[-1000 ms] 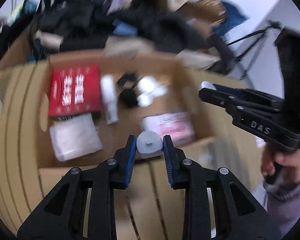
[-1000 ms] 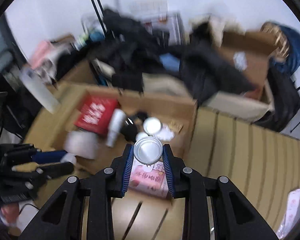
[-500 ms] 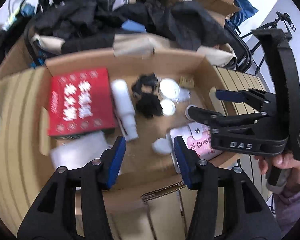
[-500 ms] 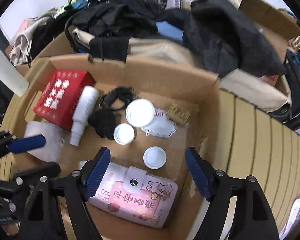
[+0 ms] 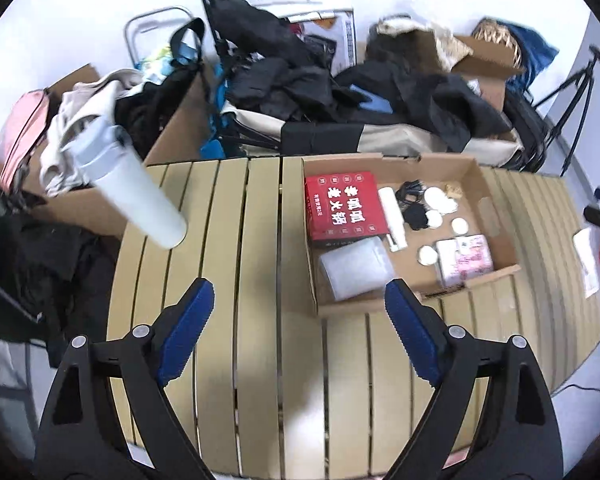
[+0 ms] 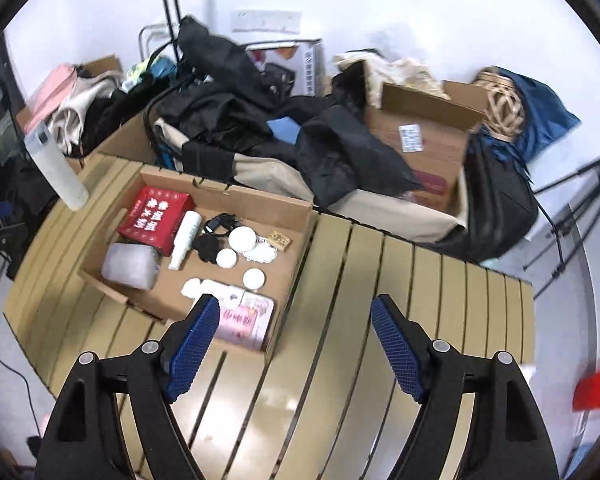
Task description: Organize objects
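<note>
We judge the sorting close to finished: the shallow cardboard box [image 5: 496, 216] on the slatted table [image 5: 228, 240] already holds everything we can see that belongs to the job. Inside it lie a red carton [image 5: 342, 204] at the far left, a white bottle [image 5: 392, 216] just right of it, a clear plastic pack [image 5: 354, 268] at the near left, a tangle of black cable [image 5: 414, 204], a pink pouch [image 5: 466, 258] at the near right, and 4 small white round jars; the 2 newest look to be the jar just left of the pouch [image 5: 427, 255] and the jar beyond it [image 5: 459, 225]. Outside the box only a tall white tumbler [image 5: 132, 192] stands at the table's far left edge; whether it is meant to go in, we cannot tell.

A second ago each gripper pinched 1 white jar above the box. Now both have backed off and risen, showing the whole table. The left gripper [image 5: 300, 328] has just been spreading its jaws and holds nothing; the right gripper [image 6: 296, 344] stands wide and empty too.
</note>
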`<state>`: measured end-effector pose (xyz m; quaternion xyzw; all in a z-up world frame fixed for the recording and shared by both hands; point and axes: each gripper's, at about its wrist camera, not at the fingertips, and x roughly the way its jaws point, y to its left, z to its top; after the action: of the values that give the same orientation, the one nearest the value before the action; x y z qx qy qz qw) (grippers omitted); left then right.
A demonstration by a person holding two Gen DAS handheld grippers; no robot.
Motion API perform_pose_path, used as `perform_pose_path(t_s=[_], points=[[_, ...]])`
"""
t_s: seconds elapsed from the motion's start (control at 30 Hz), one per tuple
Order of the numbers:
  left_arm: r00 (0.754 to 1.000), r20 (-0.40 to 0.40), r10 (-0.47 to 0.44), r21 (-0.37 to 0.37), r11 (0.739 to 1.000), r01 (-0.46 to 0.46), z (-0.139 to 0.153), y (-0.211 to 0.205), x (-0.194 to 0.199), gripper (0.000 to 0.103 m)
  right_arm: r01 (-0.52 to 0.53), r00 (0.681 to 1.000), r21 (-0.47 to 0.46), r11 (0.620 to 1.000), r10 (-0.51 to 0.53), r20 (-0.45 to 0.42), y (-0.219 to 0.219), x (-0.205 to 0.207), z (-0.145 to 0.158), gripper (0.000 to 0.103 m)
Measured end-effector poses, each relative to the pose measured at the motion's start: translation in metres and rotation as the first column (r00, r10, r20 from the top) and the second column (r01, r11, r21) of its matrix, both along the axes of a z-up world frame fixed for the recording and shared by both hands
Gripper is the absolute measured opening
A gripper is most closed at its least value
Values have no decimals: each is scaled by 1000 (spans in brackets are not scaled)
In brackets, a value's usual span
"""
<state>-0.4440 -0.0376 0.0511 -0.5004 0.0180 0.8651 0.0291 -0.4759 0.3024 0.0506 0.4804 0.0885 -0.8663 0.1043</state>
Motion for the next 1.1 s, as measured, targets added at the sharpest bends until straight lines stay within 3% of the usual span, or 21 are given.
perform_pose_path(t_s=[0.13, 0.2, 0.27, 0.43, 0.6, 0.77, 0.9, 1.0, 1.1], points=[[998, -56, -9, 7, 1000, 9, 25, -1, 50, 85, 18, 999, -34, 999, -19, -49, -4, 50, 21, 82], [995, -97, -28, -24, 999, 26, 34, -1, 87, 87, -8, 997, -56, 998, 3, -76, -9, 82, 27, 82], [988, -151, -35, -61, 998, 27, 42, -3, 130, 94, -34, 993, -51, 998, 28, -113, -16, 124, 31, 82], [964, -261, -44, -66, 997, 28, 48, -7, 234, 103, -91, 975, -83, 992, 71, -213, -23, 237, 40, 82], [944, -327, -40, -50, 998, 25, 25, 0, 344, 103, -84, 964, -120, 989, 50, -261, -25, 340, 22, 82], [937, -347, 37, -6, 999, -41, -24, 11, 428, 103, 5, 947, -124, 992, -45, -319, -29, 437, -28, 83], [945, -327, -6, -54, 998, -12, -45, 28, 455, 103, 27, 956, -236, 971, -93, -278, -33, 476, -69, 83], [932, -362, 1, -36, 999, -14, -37, 28, 457, 103, 50, 964, -146, 988, -86, -251, -45, 472, -81, 83], [923, -383, 26, 14, 1000, -23, -30, 21, 458, 103, 25, 951, -166, 986, -74, -299, -48, 476, -68, 83]])
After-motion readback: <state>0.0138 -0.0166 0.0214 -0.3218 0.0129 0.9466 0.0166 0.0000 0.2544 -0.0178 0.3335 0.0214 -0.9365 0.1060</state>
